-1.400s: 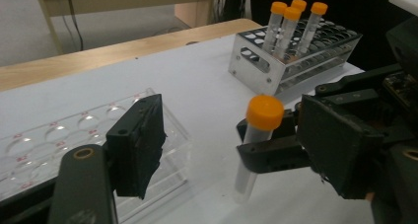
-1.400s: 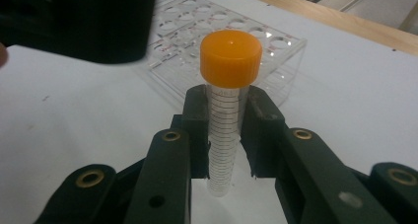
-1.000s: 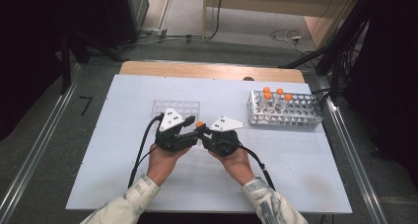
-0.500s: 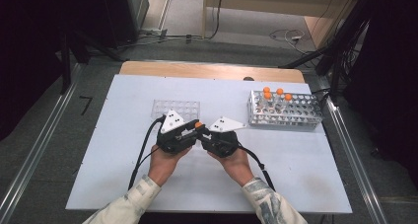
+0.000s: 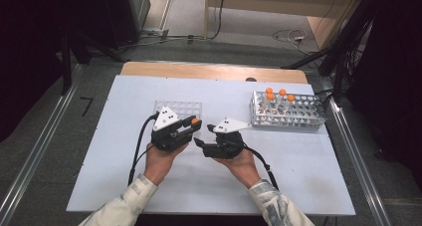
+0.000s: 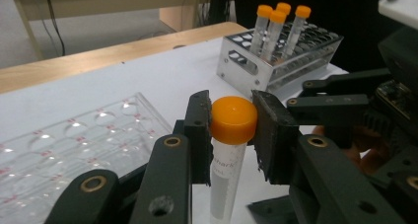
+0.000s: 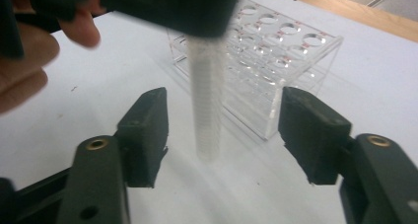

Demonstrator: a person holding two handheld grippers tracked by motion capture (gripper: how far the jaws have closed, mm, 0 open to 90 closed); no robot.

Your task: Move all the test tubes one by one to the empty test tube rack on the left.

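Above a white table (image 5: pixel 119 186), the left gripper (image 5: pixel 191 127) was clamped on the orange cap of a clear plastic tube (image 6: pixel 231 135), holding it upright near a clear plastic rack (image 5: pixel 177 108). The right gripper (image 7: pixel 224 135), its jaws just opened, stood wide apart on either side of the tube's lower body without touching it. A metal rack (image 5: pixel 291 116) stood well apart.

Clear plastic rack (image 5: pixel 177 108) and metal rack (image 5: pixel 289 111) with three orange-capped tubes (image 5: pixel 279 95) on white tabletop (image 5: pixel 308 161)
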